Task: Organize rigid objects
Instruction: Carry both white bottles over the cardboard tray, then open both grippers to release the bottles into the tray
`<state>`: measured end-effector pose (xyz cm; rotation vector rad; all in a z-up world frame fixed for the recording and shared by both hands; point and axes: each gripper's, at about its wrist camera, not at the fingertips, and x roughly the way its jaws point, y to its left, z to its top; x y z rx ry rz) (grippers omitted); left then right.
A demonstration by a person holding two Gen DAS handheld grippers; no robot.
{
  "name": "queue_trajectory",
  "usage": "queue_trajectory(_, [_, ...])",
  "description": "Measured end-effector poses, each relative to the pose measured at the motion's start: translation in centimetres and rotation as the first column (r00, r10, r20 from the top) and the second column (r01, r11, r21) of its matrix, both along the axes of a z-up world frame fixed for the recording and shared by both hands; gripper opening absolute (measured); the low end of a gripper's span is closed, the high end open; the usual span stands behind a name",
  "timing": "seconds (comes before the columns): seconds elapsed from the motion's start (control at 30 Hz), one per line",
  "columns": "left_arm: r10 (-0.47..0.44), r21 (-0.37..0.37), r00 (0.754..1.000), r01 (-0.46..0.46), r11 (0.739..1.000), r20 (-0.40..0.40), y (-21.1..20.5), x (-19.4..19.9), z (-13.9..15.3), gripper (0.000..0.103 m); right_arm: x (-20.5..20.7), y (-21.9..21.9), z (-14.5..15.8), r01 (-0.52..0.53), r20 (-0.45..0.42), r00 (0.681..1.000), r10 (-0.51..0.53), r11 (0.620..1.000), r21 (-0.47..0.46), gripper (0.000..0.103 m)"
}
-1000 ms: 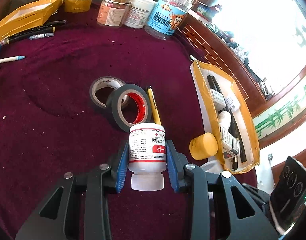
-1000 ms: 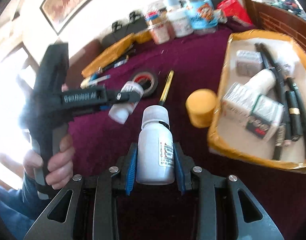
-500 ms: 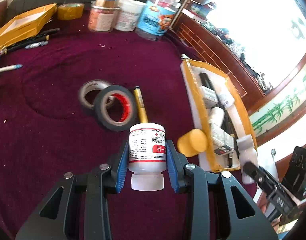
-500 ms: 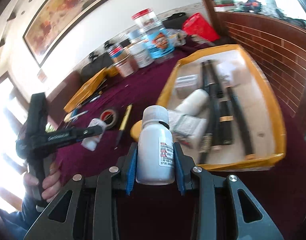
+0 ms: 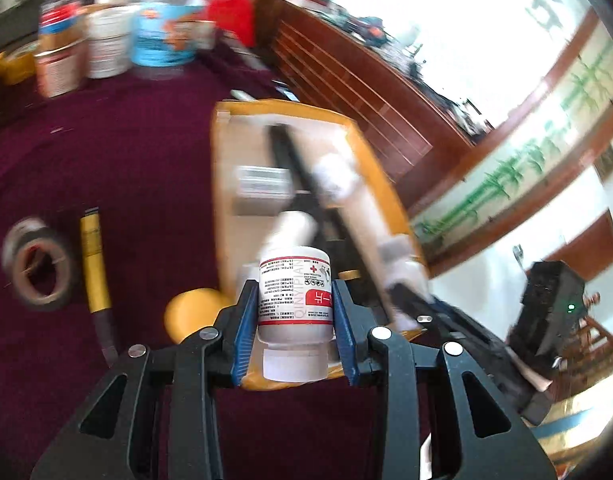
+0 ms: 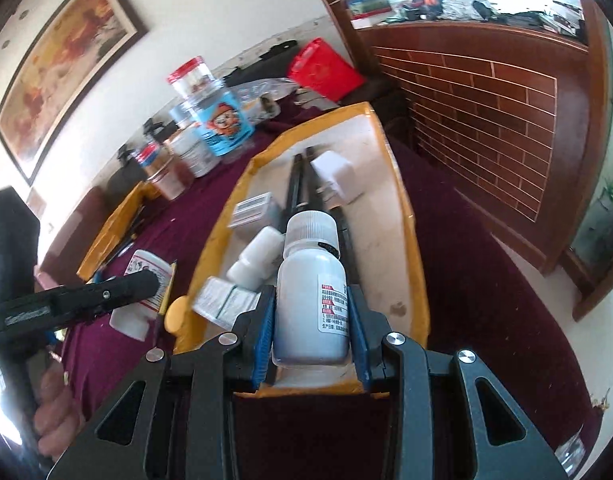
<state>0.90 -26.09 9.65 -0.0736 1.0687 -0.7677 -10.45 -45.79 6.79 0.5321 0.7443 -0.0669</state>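
Left gripper (image 5: 294, 312) clenched on an upside-down labelled white bottle (image 5: 294, 292), cap toward the camera, as a second ago. Right gripper (image 6: 311, 320) likewise clamped on an upright white bottle (image 6: 312, 300), grip unchanged. Both now carried over to the yellow-rimmed tray (image 6: 418, 264): earlier above the maroon cloth (image 5: 106, 168) near the tape rolls (image 5: 38, 276) and yellow pen (image 5: 92, 264), now above the tray's near edge, over the boxes, bottles and dark pens inside. Yellow cap (image 5: 192, 312) just beside the tray, as before. Left view blurred. Tape rolls shifted far to the left of frame.
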Motion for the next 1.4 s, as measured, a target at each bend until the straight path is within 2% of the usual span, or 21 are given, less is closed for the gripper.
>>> queue_trajectory(0.17, [-0.059,0.005,0.997,0.059,0.998,-0.04,-4.5,0.5,-0.6,0.033,0.6,-0.5,-0.5,0.024,-0.024,0.999,-0.025,0.999,-0.046,0.031])
queue_trajectory(0.33, [-0.041,0.031,0.997,0.043,0.999,-0.071,-6.7,1.9,-1.9,0.033,1.4,0.3,-0.4,0.008,-0.05,0.999,-0.014,0.991,-0.133,0.031])
queue_trajectory(0.5, [-0.017,0.03,0.992,0.021,0.999,-0.126,-6.6,2.5,-3.5,0.033,1.8,1.1,-0.8,-0.017,-0.074,0.997,0.005,0.985,-0.172,0.031])
queue_trajectory(0.63, [0.005,0.002,0.991,-0.005,1.0,-0.135,-6.2,2.7,-3.7,0.033,1.6,1.3,-0.8,-0.016,-0.074,0.997,0.002,0.983,-0.18,0.031])
queue_trajectory(0.77, [-0.009,-0.015,0.988,0.007,1.0,-0.155,-5.9,2.7,-3.6,0.034,1.2,1.4,-0.6,-0.005,-0.072,0.997,-0.01,0.981,-0.196,0.031])
queue_trajectory(0.87, [-0.012,-0.043,0.986,0.004,0.999,-0.168,-5.2,2.7,-3.3,0.041,0.6,1.3,-0.3,0.014,-0.062,0.998,-0.027,0.978,-0.207,0.031])
queue_trajectory(1.0, [-0.021,-0.069,0.986,0.01,0.998,-0.163,-3.9,2.5,-2.5,0.041,-0.2,1.3,0.5,0.029,-0.042,0.998,-0.038,0.979,-0.203,0.031])
queue_trajectory(1.2, [0.017,-0.099,0.992,-0.03,0.995,-0.129,0.3,2.8,-0.8,0.041,-0.4,3.5,1.8,-0.049,0.01,0.999,0.051,0.988,-0.143,0.031])
queue_trajectory(1.4, [0.096,-0.057,0.995,-0.098,0.994,-0.036,5.6,3.2,0.4,0.041,0.2,7.0,2.3,-0.153,0.014,0.988,0.155,0.981,-0.116,0.031])
